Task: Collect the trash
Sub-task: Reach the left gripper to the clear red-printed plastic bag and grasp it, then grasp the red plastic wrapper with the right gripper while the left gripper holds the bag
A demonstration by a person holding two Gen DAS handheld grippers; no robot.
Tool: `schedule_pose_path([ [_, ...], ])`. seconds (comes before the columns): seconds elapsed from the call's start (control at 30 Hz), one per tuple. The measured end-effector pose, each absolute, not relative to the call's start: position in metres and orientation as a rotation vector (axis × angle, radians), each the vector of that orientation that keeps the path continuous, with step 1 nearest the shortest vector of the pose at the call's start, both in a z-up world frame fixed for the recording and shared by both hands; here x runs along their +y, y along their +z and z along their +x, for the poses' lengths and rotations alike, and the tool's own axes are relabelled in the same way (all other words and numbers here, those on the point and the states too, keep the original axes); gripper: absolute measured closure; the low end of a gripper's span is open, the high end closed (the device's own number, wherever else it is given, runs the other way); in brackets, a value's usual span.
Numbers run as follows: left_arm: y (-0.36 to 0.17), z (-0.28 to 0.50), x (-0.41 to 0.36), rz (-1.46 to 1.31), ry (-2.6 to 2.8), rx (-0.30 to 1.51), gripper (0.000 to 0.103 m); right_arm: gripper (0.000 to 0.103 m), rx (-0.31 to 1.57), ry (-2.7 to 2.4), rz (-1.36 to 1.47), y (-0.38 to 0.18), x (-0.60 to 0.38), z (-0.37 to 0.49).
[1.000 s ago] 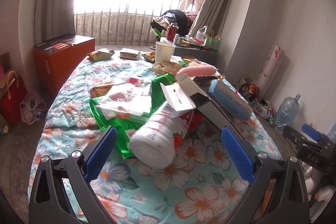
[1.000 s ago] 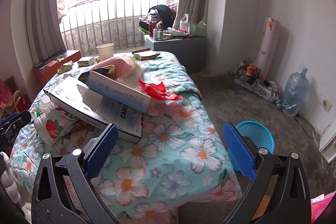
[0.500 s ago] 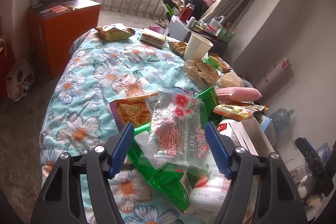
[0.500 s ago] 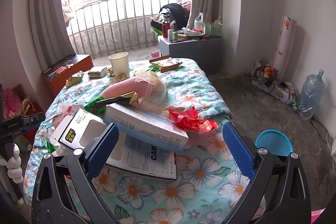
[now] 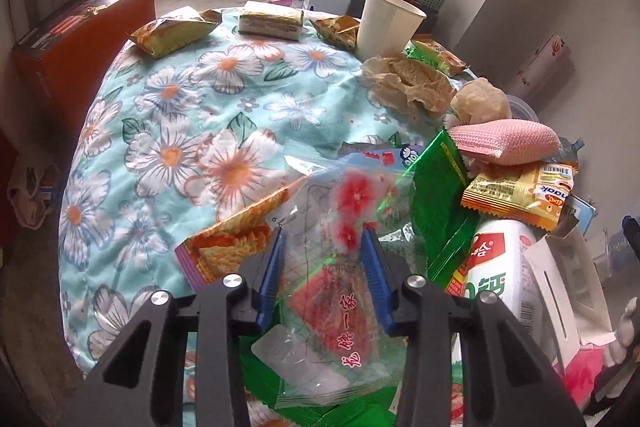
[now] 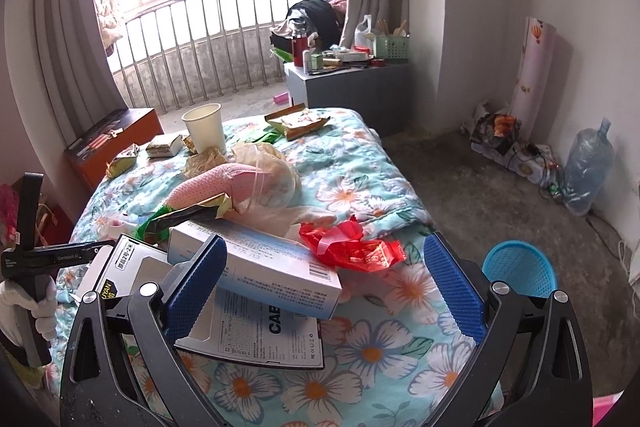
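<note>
Your left claw has just been closing around the clear cake wrapper on the bed (pads apparently not pressing yet); your right claw hangs released.

The quilted floral bedspread looks like soft matt cloth; the clear cake wrapper and green foil packet are glossy crinkled plastic; the cup is matt paper; the blue gripper pads are ribbed, rough-looking; the basket is plastic mesh.
</note>
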State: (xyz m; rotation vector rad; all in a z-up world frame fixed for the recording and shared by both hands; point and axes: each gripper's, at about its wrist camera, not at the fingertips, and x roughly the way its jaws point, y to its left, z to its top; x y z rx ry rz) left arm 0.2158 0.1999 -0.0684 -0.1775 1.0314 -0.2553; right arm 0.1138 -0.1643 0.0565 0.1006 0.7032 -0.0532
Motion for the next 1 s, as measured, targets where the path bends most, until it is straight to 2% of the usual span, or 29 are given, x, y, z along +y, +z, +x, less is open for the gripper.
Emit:
schedule_pose_path([
  [0.2,-0.053,0.204,0.208,-0.203,-0.224,0.96,0.08,0.009,0.705,-0.041,0.101,0.056,-0.17,0.115],
  [0.53,-0.021,0.178,0.221,-0.263,-0.218,0.804,0.082,0.014,0.703,-0.014,0.082,0.053,-0.18,0.113],
  [0.63,-0.013,0.171,0.222,-0.278,-0.217,0.764,0.083,0.02,0.719,-0.015,0.124,0.049,-0.193,0.113],
  [0.7,-0.008,0.165,0.222,-0.286,-0.222,0.739,0.085,0.024,0.749,0.002,0.212,0.043,-0.209,0.117],
  [0.87,0.003,0.15,0.218,-0.29,-0.228,0.681,0.087,0.027,0.907,0.12,0.627,0.01,-0.257,0.147],
  [1.0,0.015,0.132,0.217,-0.304,-0.252,0.608,0.088,0.035,1.03,0.168,0.915,-0.027,-0.282,0.173],
])
